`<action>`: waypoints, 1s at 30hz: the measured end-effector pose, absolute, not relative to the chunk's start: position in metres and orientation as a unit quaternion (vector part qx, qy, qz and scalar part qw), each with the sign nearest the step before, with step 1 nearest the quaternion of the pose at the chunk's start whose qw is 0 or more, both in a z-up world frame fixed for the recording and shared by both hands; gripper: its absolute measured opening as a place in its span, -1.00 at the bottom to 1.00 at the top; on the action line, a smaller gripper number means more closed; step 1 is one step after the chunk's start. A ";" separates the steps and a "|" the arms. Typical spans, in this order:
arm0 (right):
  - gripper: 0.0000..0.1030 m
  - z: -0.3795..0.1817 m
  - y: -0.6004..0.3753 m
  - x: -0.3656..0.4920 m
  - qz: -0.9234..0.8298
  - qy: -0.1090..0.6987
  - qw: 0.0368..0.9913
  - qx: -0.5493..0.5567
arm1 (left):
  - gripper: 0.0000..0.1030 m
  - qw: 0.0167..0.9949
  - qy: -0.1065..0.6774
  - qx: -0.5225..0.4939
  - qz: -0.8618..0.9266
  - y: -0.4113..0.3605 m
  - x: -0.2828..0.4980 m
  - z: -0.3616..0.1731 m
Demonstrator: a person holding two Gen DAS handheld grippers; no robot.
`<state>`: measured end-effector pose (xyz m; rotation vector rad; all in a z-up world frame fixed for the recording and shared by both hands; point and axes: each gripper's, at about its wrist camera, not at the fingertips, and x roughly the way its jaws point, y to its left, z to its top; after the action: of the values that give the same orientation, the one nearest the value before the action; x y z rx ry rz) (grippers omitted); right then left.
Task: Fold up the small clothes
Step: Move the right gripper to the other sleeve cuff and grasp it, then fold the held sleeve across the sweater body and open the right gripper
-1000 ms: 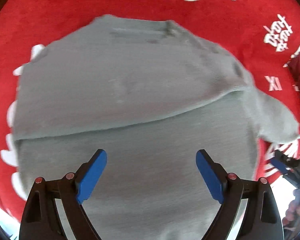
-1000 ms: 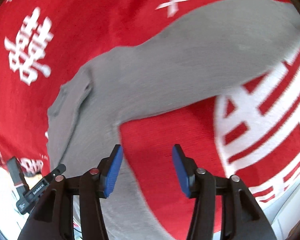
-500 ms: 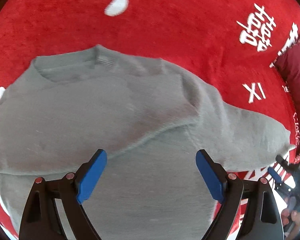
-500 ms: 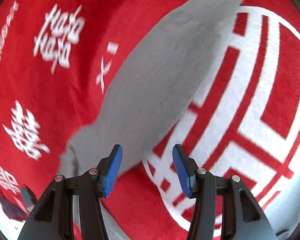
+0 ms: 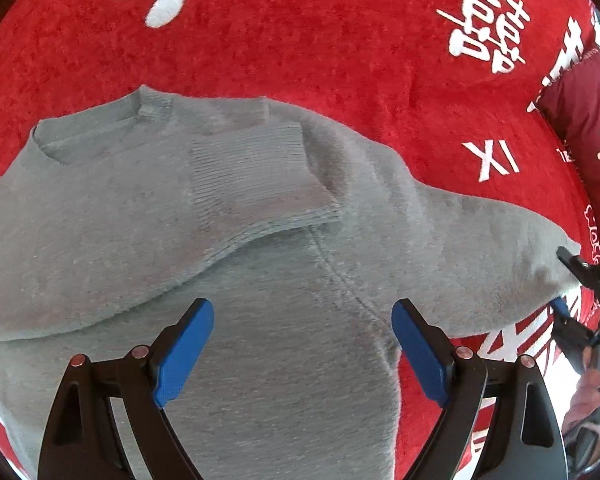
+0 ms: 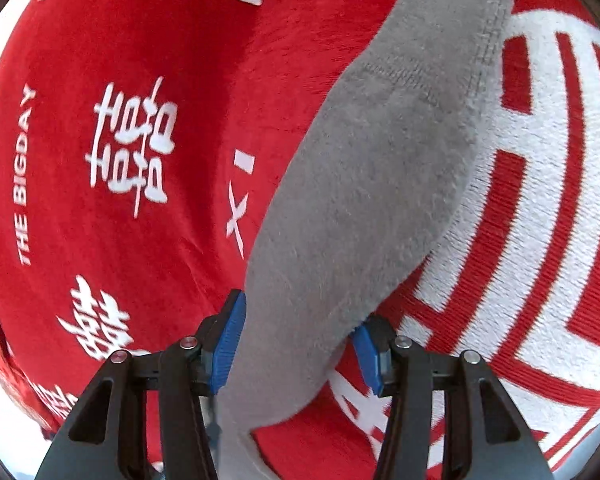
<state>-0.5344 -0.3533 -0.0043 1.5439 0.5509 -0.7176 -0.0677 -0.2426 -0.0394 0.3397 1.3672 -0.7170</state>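
Note:
A small grey knit sweater [image 5: 260, 288] lies flat on a red blanket [image 5: 300, 40]. One sleeve is folded across its chest, the ribbed cuff [image 5: 256, 176] near the collar. The other sleeve [image 6: 364, 184] stretches out to the side. My left gripper [image 5: 302, 344] is open and empty, hovering over the sweater's body. My right gripper [image 6: 298, 344] is open, its blue fingers on either side of the outstretched sleeve near the shoulder; it also shows at the right edge of the left wrist view [image 5: 580, 292].
The red blanket has white characters and lettering [image 6: 132, 148] and a large white pattern [image 6: 540, 200]. A dark red cushion [image 5: 580, 120] lies at the right edge of the left wrist view.
My left gripper has pulled back from the sweater, so the collar and folded cuff now show. My right gripper has swung round and moved in to straddle the outstretched sleeve.

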 end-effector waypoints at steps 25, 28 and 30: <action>-0.83 0.073 -0.279 -0.322 -0.040 0.256 0.732 0.630 | 0.77 0.759 0.590 0.133 -0.243 -0.111 0.014 -0.019; -0.83 0.080 -0.255 -0.289 -0.014 0.277 0.742 0.610 | 0.77 0.764 0.595 0.112 -0.222 -0.085 0.026 -0.021; -0.83 0.083 -0.237 -0.270 0.003 0.293 0.748 0.595 | 0.77 0.769 0.596 0.100 -0.209 -0.068 0.033 -0.021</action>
<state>-0.2695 -0.2373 0.0827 1.3008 0.6416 0.0072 0.0326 -0.0682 -0.0210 0.2172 1.2928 -0.4541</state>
